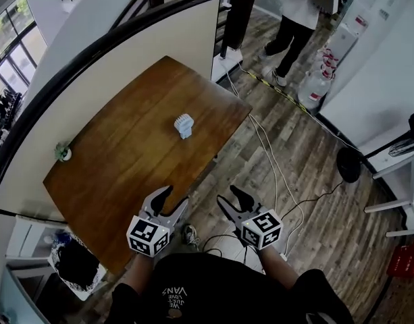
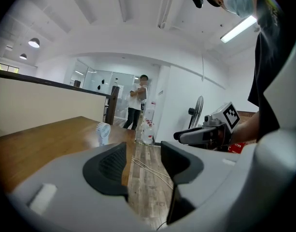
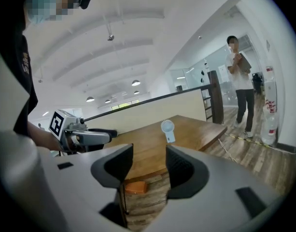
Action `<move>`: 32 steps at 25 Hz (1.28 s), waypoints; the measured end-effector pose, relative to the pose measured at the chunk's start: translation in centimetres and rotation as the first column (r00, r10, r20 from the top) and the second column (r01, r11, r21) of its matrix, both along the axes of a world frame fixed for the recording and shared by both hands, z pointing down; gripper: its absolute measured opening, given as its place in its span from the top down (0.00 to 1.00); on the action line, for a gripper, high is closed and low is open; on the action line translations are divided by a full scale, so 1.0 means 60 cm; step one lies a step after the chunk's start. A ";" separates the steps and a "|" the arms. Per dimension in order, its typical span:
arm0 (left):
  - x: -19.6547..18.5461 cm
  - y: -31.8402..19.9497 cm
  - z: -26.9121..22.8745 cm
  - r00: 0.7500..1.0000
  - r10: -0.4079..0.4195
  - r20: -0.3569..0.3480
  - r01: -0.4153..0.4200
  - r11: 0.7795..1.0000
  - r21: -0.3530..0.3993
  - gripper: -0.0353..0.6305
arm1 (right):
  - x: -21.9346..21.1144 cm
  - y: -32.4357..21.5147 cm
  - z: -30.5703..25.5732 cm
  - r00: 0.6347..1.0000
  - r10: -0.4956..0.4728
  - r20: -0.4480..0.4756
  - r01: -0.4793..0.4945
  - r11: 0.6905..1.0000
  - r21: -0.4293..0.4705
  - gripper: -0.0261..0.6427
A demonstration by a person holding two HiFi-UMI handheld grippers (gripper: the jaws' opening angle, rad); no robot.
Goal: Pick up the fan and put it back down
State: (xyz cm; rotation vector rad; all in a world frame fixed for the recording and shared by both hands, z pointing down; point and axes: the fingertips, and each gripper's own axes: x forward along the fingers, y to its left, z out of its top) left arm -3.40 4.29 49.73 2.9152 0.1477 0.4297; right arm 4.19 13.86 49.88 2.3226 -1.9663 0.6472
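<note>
A small white fan (image 1: pixel 184 125) stands upright near the middle of the wooden table (image 1: pixel 125 160). Both grippers hang side by side off the table's near edge, well short of the fan. My left gripper (image 1: pixel 174 196) is open with nothing between its jaws; in its own view (image 2: pixel 144 161) the fan (image 2: pixel 104 132) shows far ahead to the left. My right gripper (image 1: pixel 227 196) is open and empty too. Its own view (image 3: pixel 149 166) has the fan (image 3: pixel 167 129) ahead, just above the jaws. Each gripper sees the other beside it.
A small potted plant (image 1: pixel 63 154) sits at the table's left edge against a cream partition (image 1: pixel 125 59). Cables (image 1: pixel 267 154) run over the wood floor to the right. A person (image 1: pixel 294 25) stands beyond the table near water bottles (image 1: pixel 315 83). A floor fan (image 1: pixel 348 164) stands at right.
</note>
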 end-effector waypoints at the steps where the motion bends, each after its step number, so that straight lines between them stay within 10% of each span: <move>1: 0.004 -0.017 0.000 1.000 0.003 -0.002 -0.003 1.000 0.000 0.63 | 0.006 -0.015 0.001 1.000 0.007 -0.002 -0.007 1.000 -0.001 0.69; 16: 0.034 -0.137 0.015 0.999 -0.031 -0.014 0.030 0.999 -0.027 0.62 | 0.095 -0.156 0.009 0.997 -0.027 -0.079 0.023 0.998 -0.050 0.64; 32: 0.120 -0.233 0.044 0.972 -0.233 0.036 0.235 0.968 -0.086 0.60 | 0.211 -0.327 0.056 0.913 -0.381 -0.143 0.354 0.917 -0.184 0.57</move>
